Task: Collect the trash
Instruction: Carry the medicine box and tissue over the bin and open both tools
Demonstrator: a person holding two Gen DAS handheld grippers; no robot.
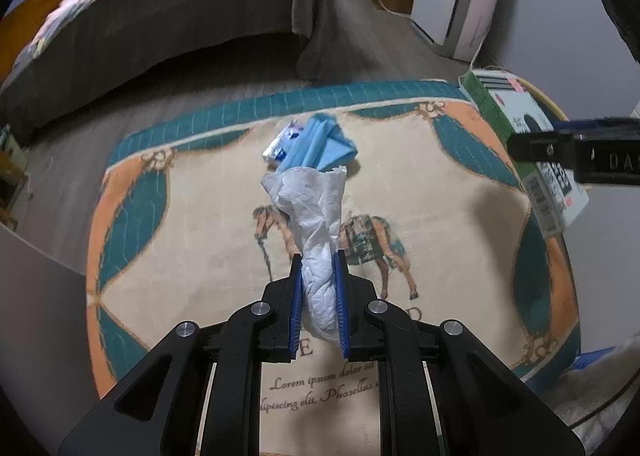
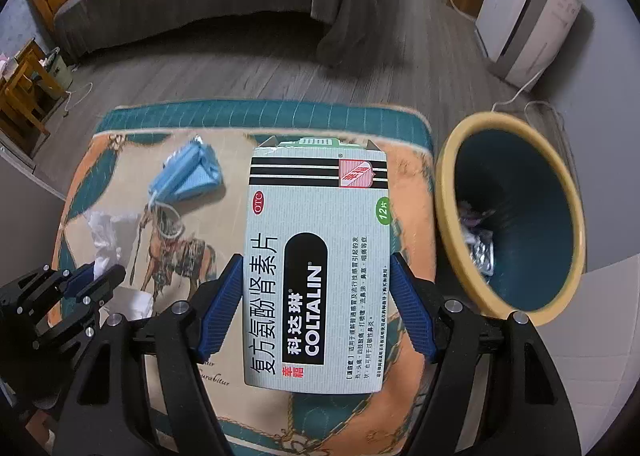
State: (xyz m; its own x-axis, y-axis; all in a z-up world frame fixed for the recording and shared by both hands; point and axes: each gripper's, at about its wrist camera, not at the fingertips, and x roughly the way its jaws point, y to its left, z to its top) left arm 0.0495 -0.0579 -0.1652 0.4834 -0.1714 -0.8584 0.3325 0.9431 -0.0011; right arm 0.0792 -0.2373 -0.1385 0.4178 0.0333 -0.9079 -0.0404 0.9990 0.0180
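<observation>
In the left wrist view, the left gripper (image 1: 319, 256) had its blue pads pinching a crumpled white tissue (image 1: 316, 240), which hung twisted between the jaws above the middle of the rug (image 1: 460, 183). The grip sat on the tissue's lower bunch, probably because that was the thickest part to catch. Toward the rug's far edge lay a blue face mask (image 1: 324, 143) with a small wrapper (image 1: 282, 143) tucked beside it, both uncollected. At the right edge of the view the right gripper's finger crossed in front of the medicine box (image 1: 516, 111).

In the right wrist view, the right gripper (image 2: 316, 268) clamped the medicine box (image 2: 316, 268) across its width, jaws spread wide to suit it (the box's open flap pointed away). The bin (image 2: 444, 191), yellow-rimmed and teal inside, stood just off the rug's right edge with some trash already at its bottom. Judging from this, the box was closest to being dropped, with nothing between it and the bin. The left gripper (image 2: 94, 276) showed near the rug's left edge, so its tissue would likely have to pass the right gripper to reach the bin.
</observation>
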